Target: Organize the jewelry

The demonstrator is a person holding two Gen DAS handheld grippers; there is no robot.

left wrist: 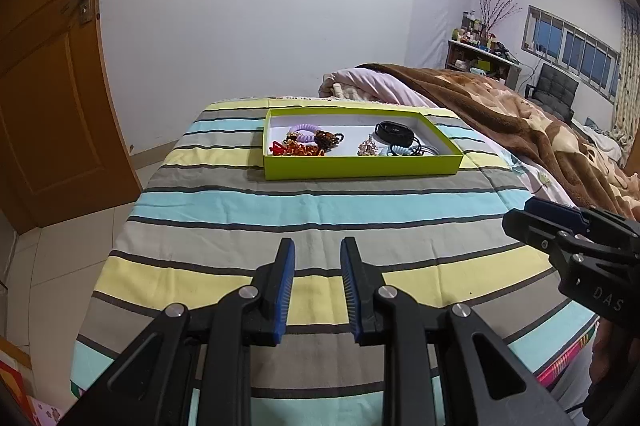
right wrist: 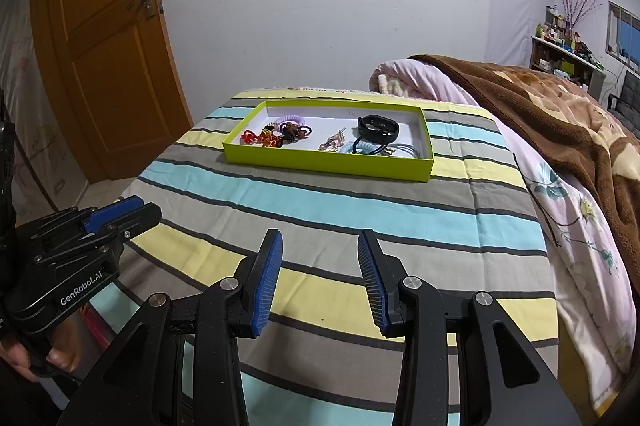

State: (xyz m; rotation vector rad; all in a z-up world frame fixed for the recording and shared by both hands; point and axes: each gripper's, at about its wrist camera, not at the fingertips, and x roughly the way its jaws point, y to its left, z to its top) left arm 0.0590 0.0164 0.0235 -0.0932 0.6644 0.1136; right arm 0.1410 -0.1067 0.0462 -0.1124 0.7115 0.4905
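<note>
**Jewelry all sitting in the green box, both claws held back**

Jewelry is found piled inside the shallow green box (right wrist: 328, 162), which sits on the striped bedspread (right wrist: 320, 210) toward the far end of the bed. Two loose clusters can be made out: on the left, a purple coil band (right wrist: 291, 117), a red knotted piece (right wrist: 249, 137) and some dark beads (right wrist: 294, 130), all tangled close together; on the right, a black wristband (right wrist: 378, 130), a light blue coil band (right wrist: 362, 147) and a small gold clip (right wrist: 332, 143) just beside it. Nothing is seen lying on the bedspread outside the box.

Left claw (left wrist: 318, 290) is released with a modest gap between its blue pads, and nothing is held. Right claw (right wrist: 320, 278) is spread a bit wider, also empty. Both hover low over the near stripes, well apart from the box.

Honestly, the scene could be read two ways: pieces dumped in waiting to be sorted, or already gathered with the claws pulled back. That can't be settled from this.

If sorting is meant, the left tangle should be handled carefully. One strand is best pinched at its outer edge, not mid-pile, so neighbours aren't dragged along. The box is light, so it may need steadying.
</note>
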